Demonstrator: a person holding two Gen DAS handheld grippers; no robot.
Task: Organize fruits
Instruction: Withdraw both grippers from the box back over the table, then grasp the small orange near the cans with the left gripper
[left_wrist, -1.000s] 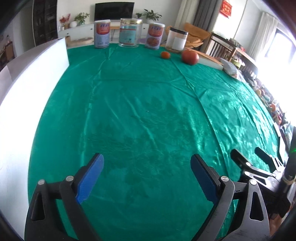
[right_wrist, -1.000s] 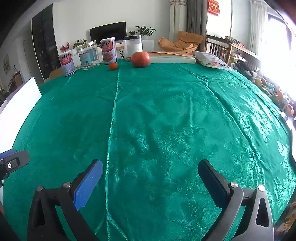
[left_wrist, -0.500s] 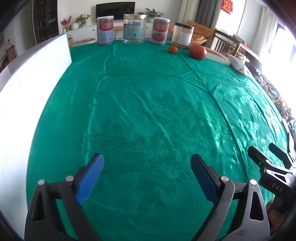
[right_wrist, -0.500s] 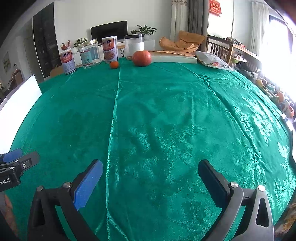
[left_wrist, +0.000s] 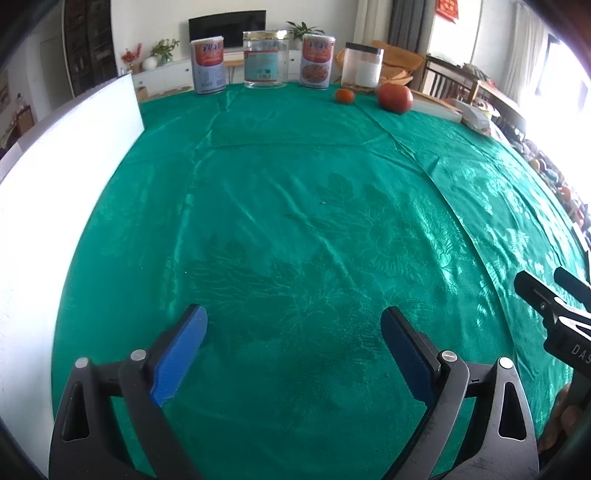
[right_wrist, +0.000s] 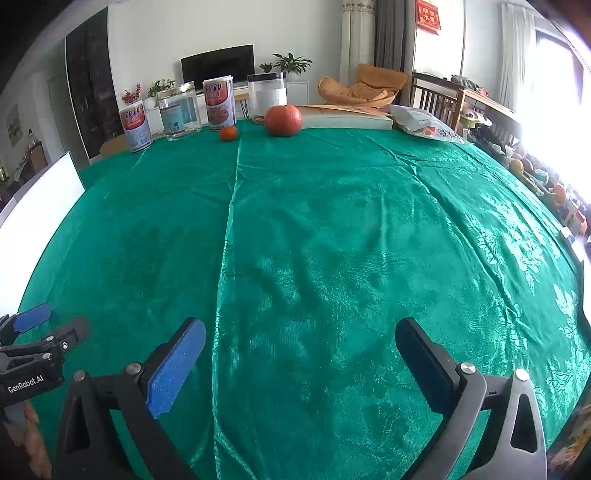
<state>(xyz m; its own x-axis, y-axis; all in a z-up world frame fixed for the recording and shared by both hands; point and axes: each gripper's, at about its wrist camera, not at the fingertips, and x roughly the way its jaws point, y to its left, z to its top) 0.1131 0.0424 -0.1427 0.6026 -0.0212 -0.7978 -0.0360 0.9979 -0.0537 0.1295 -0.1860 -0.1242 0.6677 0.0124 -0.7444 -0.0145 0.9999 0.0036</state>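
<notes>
Far ahead, large red fruit (right_wrist: 283, 120) and small orange (right_wrist: 228, 133), fingers (right_wrist: 177, 365) spread, empty.

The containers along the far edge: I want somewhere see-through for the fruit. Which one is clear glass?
The glass jar with the gold lid, standing between the two printed tins. You can see through it; the tins are opaque.

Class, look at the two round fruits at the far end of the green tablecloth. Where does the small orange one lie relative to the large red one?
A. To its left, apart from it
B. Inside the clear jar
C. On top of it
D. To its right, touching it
A: in both views the small orange round fruit sits on the green tablecloth left of the large red round fruit, with cloth showing between them.
</notes>
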